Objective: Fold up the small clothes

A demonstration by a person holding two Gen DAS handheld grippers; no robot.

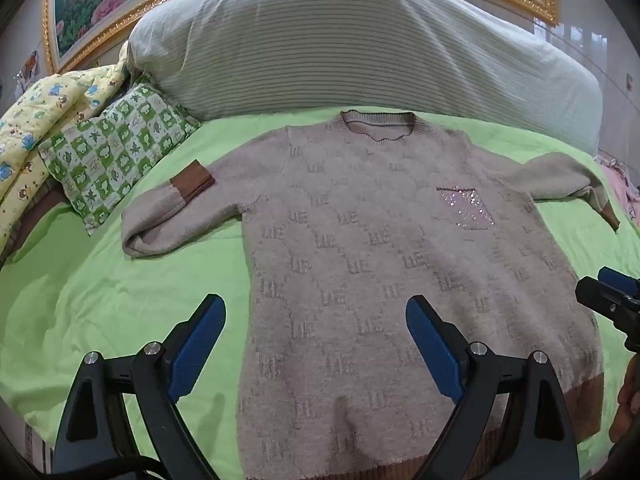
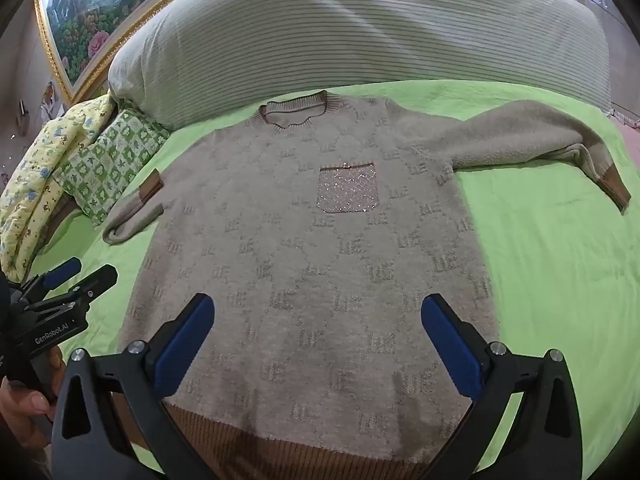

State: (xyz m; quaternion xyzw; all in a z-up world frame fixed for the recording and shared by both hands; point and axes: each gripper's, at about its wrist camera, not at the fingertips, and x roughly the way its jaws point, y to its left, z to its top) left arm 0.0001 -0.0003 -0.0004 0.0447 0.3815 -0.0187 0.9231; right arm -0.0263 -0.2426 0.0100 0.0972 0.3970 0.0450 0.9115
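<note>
A beige knitted sweater [image 1: 384, 264] lies face up and spread flat on a bed covered by a bright green sheet [image 1: 100, 300], its neckline toward the head of the bed and its brown ribbed hem nearest the cameras; a sequinned chest pocket [image 2: 347, 191] glints on its front; one sleeve is doubled back on itself with its brown cuff [image 1: 191, 185] turned up beside the body, the other sleeve [image 2: 532, 140] stretches out sideways across the sheet. Behind the neckline rests a large striped bolster pillow [image 1: 340, 48]; to one side sits a small green-and-white checked cushion [image 1: 116, 160], and beside it a yellow printed quilt [image 1: 44, 120] is bunched at the bed's edge; on the wall above hangs a floral painting in a gilt frame [image 2: 76, 28]. The left gripper [image 1: 316, 312] hovers over the hem side of the sweater with its blue-padded jaws spread wide and nothing between them; the right gripper [image 2: 316, 312] hangs likewise above the lower body of the sweater, jaws fully apart, grasping nothing.
</note>
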